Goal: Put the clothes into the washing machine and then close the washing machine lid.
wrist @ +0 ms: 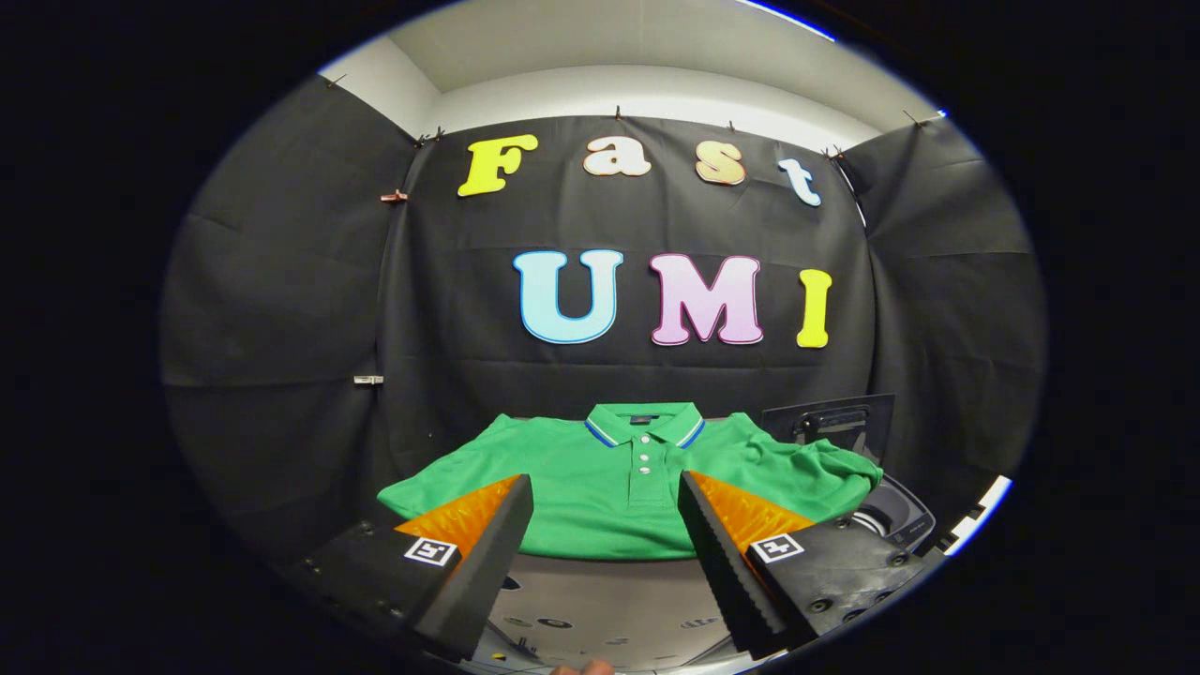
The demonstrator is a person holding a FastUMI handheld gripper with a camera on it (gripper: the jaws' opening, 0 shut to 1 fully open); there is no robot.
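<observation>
Tongs (605,487) gape wide and empty before the folded shirt (619,487), its hem partly hidden by their fingers.

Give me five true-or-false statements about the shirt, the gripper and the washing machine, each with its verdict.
1. The shirt is green. True.
2. The gripper is shut on the shirt. False: its fingers are spread open, nothing between them pressed.
3. The shirt lies folded, collar away from the fingers. True.
4. The shirt is already inside the washing machine. False: it lies flat beside it, just ahead of the fingers.
5. The lid is closed. False: it stands up, open.
</observation>
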